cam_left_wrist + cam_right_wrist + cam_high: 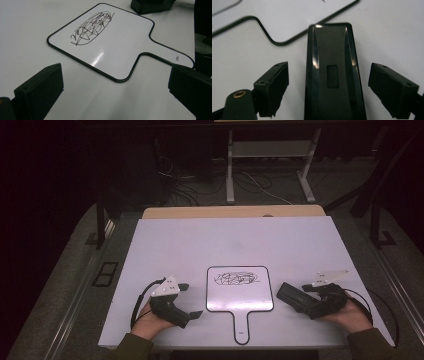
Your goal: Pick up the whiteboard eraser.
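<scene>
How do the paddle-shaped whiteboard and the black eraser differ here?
The whiteboard is white, flat and thin, with a handle and a black scribble; the eraser is black, thicker, oblong and glossy. The whiteboard lies between the two grippers; the eraser sits between the right gripper's open jaws, gaps on both sides. Both rest on the white table.

dim room; white worktop [200, 240] lit, grey floor [70, 285] beyond its left edge, cables [250, 182] and pale desk legs [230, 170] past its far edge.
</scene>
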